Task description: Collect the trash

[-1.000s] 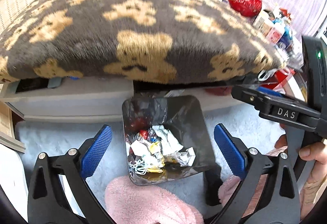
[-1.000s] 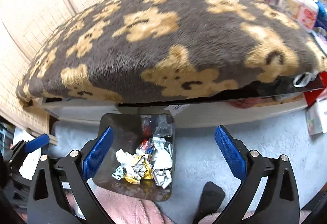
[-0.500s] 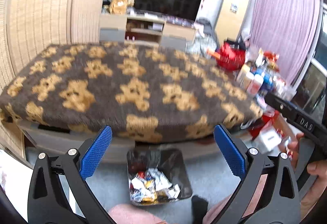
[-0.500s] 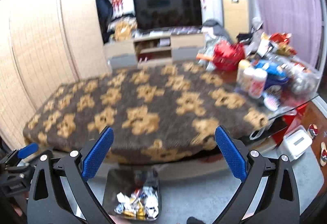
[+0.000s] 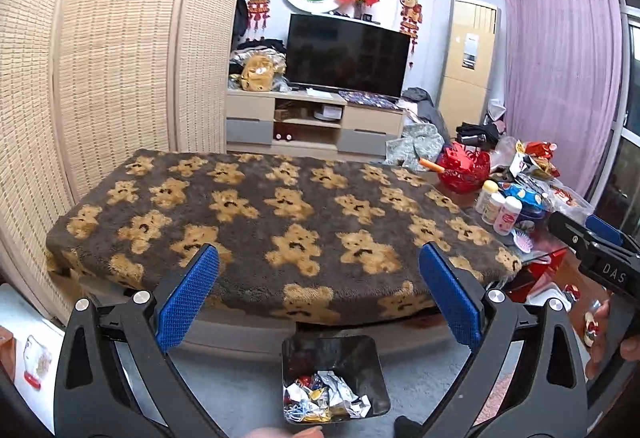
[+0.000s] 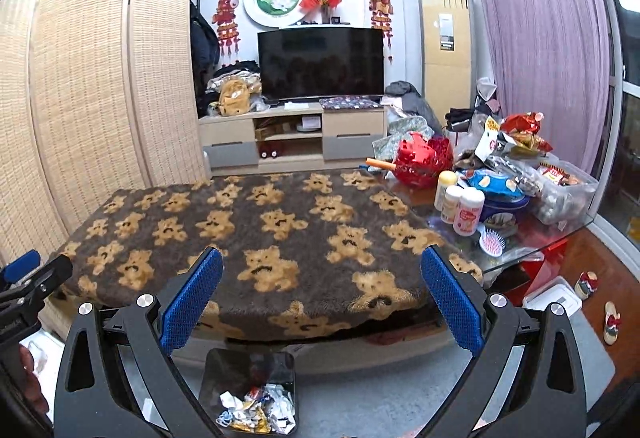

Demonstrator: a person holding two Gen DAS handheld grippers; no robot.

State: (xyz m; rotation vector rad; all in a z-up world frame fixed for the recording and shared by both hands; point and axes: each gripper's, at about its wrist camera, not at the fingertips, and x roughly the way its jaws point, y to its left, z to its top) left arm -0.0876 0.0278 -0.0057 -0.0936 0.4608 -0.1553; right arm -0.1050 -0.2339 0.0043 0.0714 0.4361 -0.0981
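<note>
Looks nearly or wholly done. Crumpled wrappers and paper scraps [image 5: 326,396] already heaped in the small dark square bin [image 5: 370,366] on the grey carpet, just in front of the low table under the brown teddy-bear fleece cover [image 5: 280,222]. No loose litter visible on that cover. Left gripper [image 5: 318,302] and right gripper [image 6: 320,298] both raised above the bin, jaws wide apart, holding nothing. Possibly something left among the cluttered bottles and packets [image 6: 500,174] at the right; cannot tell.
</note>
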